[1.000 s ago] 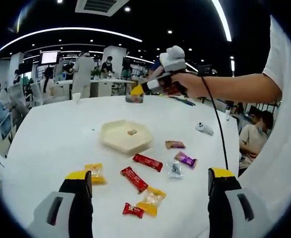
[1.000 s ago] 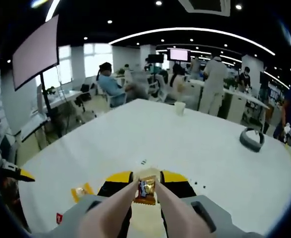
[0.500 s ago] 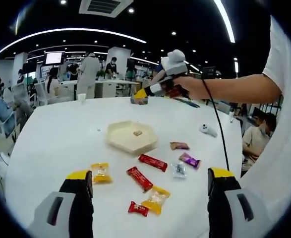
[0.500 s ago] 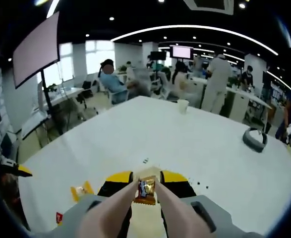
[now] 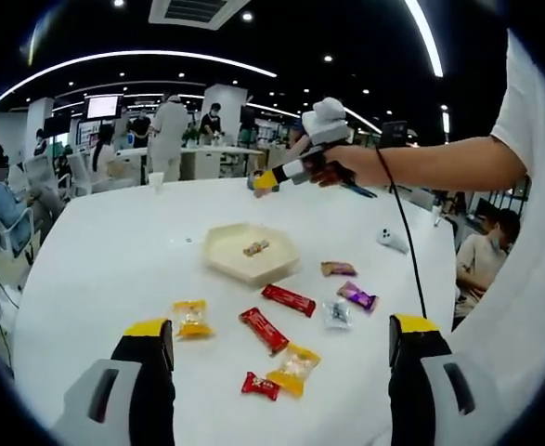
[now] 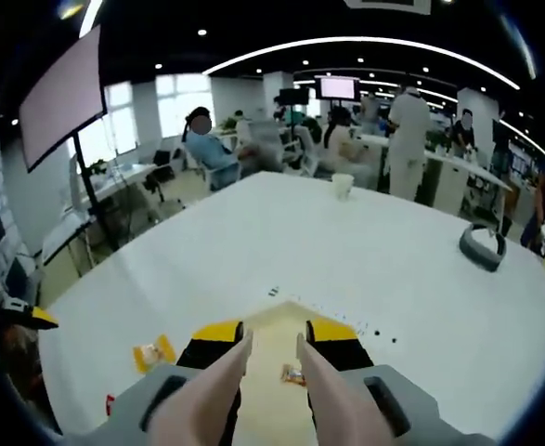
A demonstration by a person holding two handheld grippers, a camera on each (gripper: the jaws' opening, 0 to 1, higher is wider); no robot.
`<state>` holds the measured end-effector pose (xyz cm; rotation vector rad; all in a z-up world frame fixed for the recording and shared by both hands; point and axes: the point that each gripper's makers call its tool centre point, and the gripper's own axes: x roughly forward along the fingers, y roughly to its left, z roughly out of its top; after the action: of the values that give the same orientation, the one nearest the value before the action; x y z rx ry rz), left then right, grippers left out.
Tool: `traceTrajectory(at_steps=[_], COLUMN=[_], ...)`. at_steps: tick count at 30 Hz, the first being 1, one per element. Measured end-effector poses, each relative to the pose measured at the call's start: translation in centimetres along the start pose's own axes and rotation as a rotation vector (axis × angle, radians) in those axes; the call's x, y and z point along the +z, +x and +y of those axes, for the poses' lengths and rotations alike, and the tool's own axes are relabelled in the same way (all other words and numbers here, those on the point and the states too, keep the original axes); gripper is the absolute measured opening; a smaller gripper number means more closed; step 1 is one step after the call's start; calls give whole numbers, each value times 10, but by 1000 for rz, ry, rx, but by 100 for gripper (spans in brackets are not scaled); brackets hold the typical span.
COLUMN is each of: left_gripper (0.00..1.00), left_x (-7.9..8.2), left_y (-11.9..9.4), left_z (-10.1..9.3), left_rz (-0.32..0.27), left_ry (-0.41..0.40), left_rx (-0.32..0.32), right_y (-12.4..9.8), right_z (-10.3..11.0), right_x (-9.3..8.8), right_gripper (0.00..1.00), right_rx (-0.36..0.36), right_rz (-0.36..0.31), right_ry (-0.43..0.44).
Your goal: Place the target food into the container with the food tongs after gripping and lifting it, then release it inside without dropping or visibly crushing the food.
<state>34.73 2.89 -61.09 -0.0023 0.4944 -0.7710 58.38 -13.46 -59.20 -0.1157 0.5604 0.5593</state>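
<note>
My right gripper (image 6: 274,332) holds a pair of beige food tongs (image 6: 218,381), whose arms stand slightly apart with nothing between the tips. Below them a small brown wrapped candy (image 6: 293,374) lies in the cream hexagonal tray (image 6: 274,316). In the left gripper view that candy (image 5: 255,248) rests inside the tray (image 5: 226,255), and the right gripper (image 5: 267,179), held by a hand, hovers above and beyond it. My left gripper (image 5: 281,325) stands wide open over the near table, with nothing between its jaws.
Loose wrapped candies lie on the white table: two yellow (image 5: 191,317) (image 5: 292,368), red bars (image 5: 289,299) (image 5: 264,331), a purple one (image 5: 357,296), a brown one (image 5: 338,268). A paper cup (image 6: 343,186) and a dark ring (image 6: 483,249) sit farther off. People work at desks behind.
The tongs have spread and let go of the brown candy, which now lies in the tray. The left gripper has stayed wide open.
</note>
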Motion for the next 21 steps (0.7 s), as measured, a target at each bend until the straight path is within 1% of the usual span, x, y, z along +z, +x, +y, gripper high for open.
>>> traceTrajectory(at_steps=[2, 4, 5, 7, 10, 14, 17, 19, 21], left_gripper=[97, 97, 97, 97, 97, 97, 96, 96, 96], left_x=[1, 3, 3, 2, 0, 2, 3, 3, 4], left_y=[0, 0, 0, -1, -3, -6, -8, -10, -11], left_z=[0, -1, -1, -1, -2, -3, -6, -8, -10], left_rz=[-5, -11, -9, -7, -5, -14, -20, -26, -32], left_ry=[-3, -1, 1, 2, 4, 6, 9, 14, 12], left_rx=[1, 1, 2, 2, 4, 8, 5, 6, 3], right_y=[-1, -3, -3, -3, -5, -10, -15, -19, -26], right_z=[-1, 2, 1, 2, 4, 7, 12, 17, 23], right_x=[0, 1, 2, 3, 3, 4, 0, -2, -6], right_gripper=[26, 26, 26, 26, 26, 27, 27, 27, 27], right_rx=[-7, 2, -6, 5, 1, 0, 3, 16, 20], right_rz=[1, -6, -12, -10, -9, -11, -6, -5, -3], right_ry=[0, -3, -15, -9, -17, -23, -31, -17, -24])
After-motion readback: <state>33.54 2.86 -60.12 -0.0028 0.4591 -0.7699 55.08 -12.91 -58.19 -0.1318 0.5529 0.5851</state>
